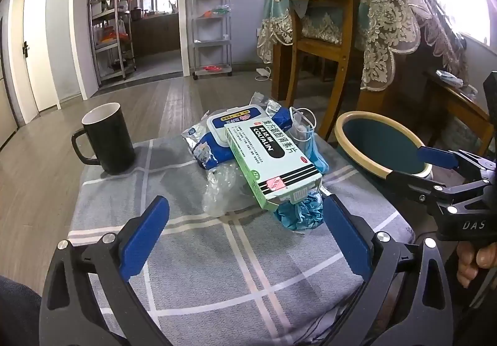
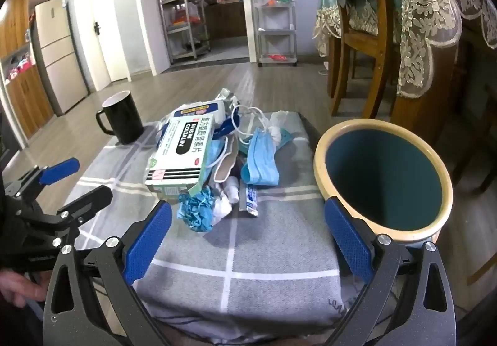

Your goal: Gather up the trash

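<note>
Nearest the cameras, two hand-held grippers are seen, each tilted downward over a grey checked cloth (image 1: 192,259): the left gripper (image 1: 245,209) is spread wide with nothing between its blue pads, and the right gripper (image 2: 248,215) is likewise released and empty. Just beyond them, one heap of trash (image 2: 217,159) is gathered near the middle of the cloth. In it can be counted one green-and-white medicine box (image 1: 270,156) lying on top, one blue wet-wipe pack (image 1: 230,132) beneath it, one crumpled blue glove (image 2: 195,209) at the near edge, one crumpled clear plastic wrap (image 1: 220,187), at least two blue face masks (image 2: 261,159) with white ear loops, and one small sachet (image 2: 250,200); further small white scraps are seen but cannot be identified. One black mug (image 1: 107,141) is set upright at the far left corner, well apart from the heap. One round bin (image 2: 382,181) with a cream rim and dark teal inside is placed beside the cloth's right edge, its mouth open. Bare cloth is left between the grippers and the heap. Beyond, a wooden floor (image 1: 174,94), one wooden chair (image 1: 323,35), a lace-draped table (image 1: 394,20), two shelf racks (image 1: 211,29) and one white door (image 1: 34,45) are visible.
</note>
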A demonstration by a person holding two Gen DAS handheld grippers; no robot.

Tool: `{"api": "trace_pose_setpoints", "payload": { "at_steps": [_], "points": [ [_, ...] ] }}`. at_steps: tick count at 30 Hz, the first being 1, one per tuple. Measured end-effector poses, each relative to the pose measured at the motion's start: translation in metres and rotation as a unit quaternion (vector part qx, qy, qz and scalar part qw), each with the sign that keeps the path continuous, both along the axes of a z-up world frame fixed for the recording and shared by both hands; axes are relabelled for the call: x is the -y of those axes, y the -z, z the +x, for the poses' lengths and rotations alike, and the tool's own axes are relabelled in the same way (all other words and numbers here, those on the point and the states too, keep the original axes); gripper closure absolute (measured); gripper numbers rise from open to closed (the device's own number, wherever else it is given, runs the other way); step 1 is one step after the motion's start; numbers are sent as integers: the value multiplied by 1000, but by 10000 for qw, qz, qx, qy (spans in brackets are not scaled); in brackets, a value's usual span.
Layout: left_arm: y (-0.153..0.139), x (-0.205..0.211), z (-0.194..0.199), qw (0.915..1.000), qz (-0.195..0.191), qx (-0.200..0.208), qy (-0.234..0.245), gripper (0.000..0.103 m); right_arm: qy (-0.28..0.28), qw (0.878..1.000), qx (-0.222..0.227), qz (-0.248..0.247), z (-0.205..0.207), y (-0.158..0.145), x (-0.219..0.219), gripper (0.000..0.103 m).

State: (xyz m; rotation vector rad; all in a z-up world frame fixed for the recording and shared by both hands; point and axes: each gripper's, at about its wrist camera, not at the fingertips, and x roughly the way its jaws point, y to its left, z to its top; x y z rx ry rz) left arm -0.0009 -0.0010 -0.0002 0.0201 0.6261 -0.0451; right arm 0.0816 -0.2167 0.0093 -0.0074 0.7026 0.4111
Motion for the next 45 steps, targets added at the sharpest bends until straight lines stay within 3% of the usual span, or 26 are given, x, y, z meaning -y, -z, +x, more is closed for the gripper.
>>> {"api": "trace_pose_setpoints", "payload": {
  "at_steps": [45],
  "points": [
    [3,1,1,10000,11,-30,24,6,12,9999,-66,75,0,5,0,5]
  ]
}}
